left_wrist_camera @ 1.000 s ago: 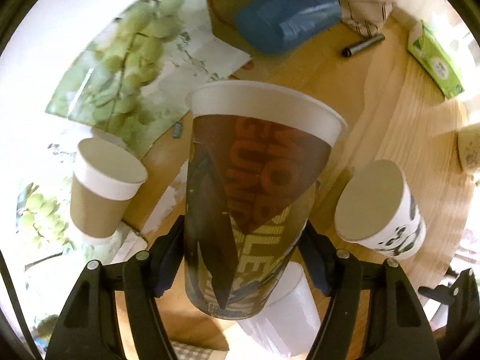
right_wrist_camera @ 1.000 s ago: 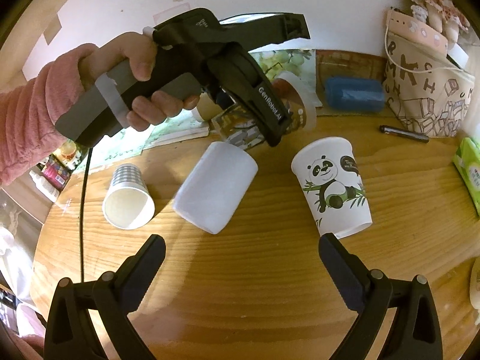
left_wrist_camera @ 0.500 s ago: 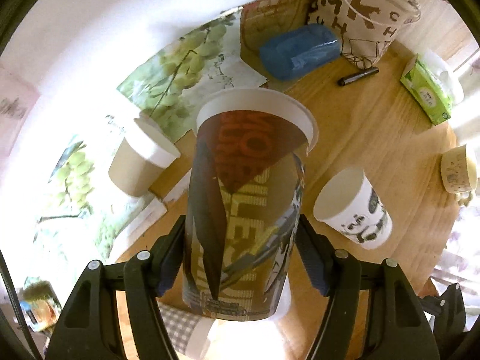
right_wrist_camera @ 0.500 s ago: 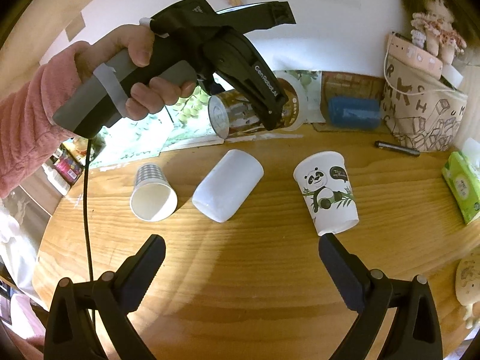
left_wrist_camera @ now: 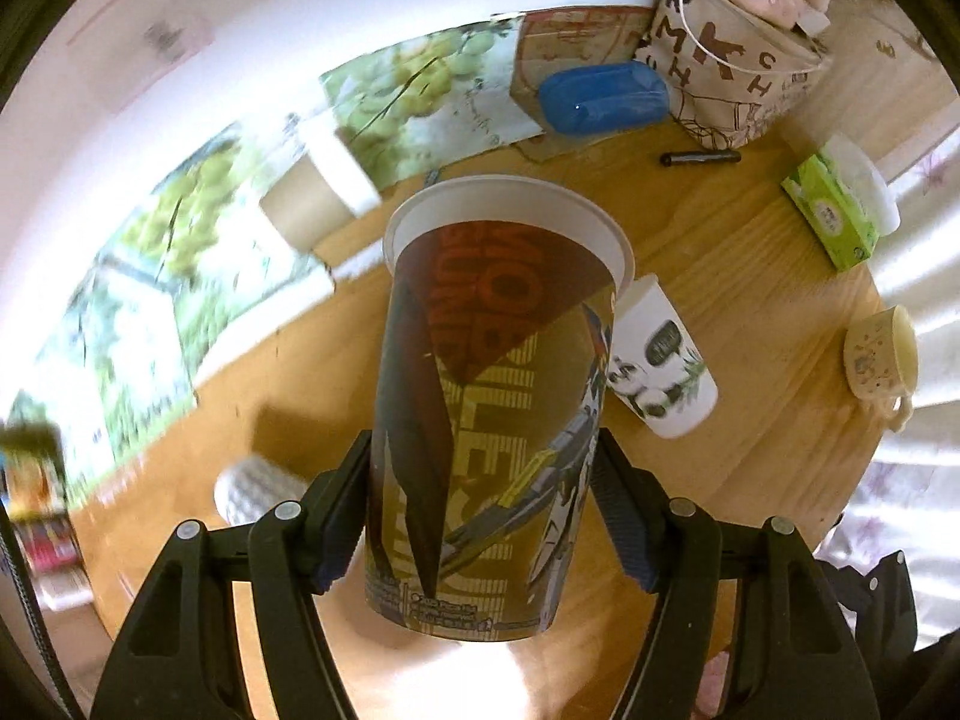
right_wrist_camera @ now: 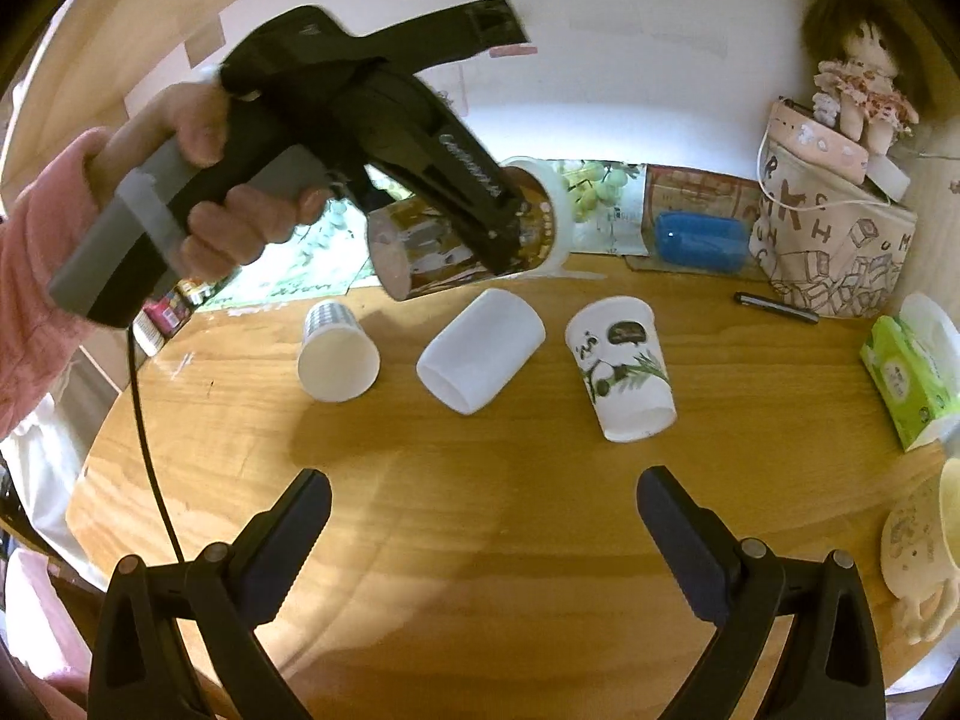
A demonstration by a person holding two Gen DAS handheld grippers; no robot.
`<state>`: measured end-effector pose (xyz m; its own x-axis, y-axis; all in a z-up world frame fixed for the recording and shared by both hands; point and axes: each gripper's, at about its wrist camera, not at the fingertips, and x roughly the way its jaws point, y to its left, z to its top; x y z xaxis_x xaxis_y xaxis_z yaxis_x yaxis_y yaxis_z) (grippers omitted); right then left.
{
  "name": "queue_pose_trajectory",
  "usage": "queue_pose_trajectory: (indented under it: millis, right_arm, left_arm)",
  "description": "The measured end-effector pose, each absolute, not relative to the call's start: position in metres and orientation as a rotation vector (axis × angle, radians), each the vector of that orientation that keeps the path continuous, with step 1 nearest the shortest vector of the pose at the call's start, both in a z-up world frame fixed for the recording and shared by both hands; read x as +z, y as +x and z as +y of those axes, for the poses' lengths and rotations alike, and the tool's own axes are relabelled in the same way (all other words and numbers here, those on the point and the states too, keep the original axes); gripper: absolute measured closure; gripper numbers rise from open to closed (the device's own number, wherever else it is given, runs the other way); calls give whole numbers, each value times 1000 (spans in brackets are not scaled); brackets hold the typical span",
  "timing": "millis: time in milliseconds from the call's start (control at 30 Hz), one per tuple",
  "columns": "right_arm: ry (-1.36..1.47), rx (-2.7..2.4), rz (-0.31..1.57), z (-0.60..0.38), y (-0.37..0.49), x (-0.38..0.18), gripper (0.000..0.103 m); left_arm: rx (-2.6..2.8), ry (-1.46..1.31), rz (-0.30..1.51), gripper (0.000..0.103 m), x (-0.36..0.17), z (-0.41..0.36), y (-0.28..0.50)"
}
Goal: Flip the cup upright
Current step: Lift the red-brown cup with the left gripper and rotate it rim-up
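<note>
Printed cup (left_wrist_camera: 486, 420): brown and gold graphics, white rim, clamped in left gripper (left_wrist_camera: 480, 510), held above the wooden table (right_wrist_camera: 480, 510), lying near horizontal. Right wrist view alone shows its closed base facing the camera and the hand (right_wrist_camera: 204, 192) on the handle. Right gripper (right_wrist_camera: 483, 534) wide apart, holding nothing. Below: panda cup (right_wrist_camera: 624, 372) inverted, white cup (right_wrist_camera: 480, 357) and checkered cup (right_wrist_camera: 336, 354) on their sides.

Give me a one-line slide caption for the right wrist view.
Left gripper holds the printed cup tilted in the air above the wooden table, while the right gripper waits open.
</note>
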<state>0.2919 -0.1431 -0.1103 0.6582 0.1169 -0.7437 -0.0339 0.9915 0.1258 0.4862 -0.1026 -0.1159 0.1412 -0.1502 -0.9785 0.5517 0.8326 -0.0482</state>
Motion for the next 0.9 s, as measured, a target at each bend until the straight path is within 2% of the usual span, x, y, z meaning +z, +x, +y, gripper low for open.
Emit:
queue_pose_trajectory:
  millis: [467, 900]
  right_arm:
    - [52, 131, 862, -171, 245, -106, 1]
    - [47, 168, 890, -175, 220, -109, 1]
  left_arm:
    - [-346, 150, 1316, 31, -114, -53, 400]
    - [-268, 38, 1300, 31, -125, -38, 336]
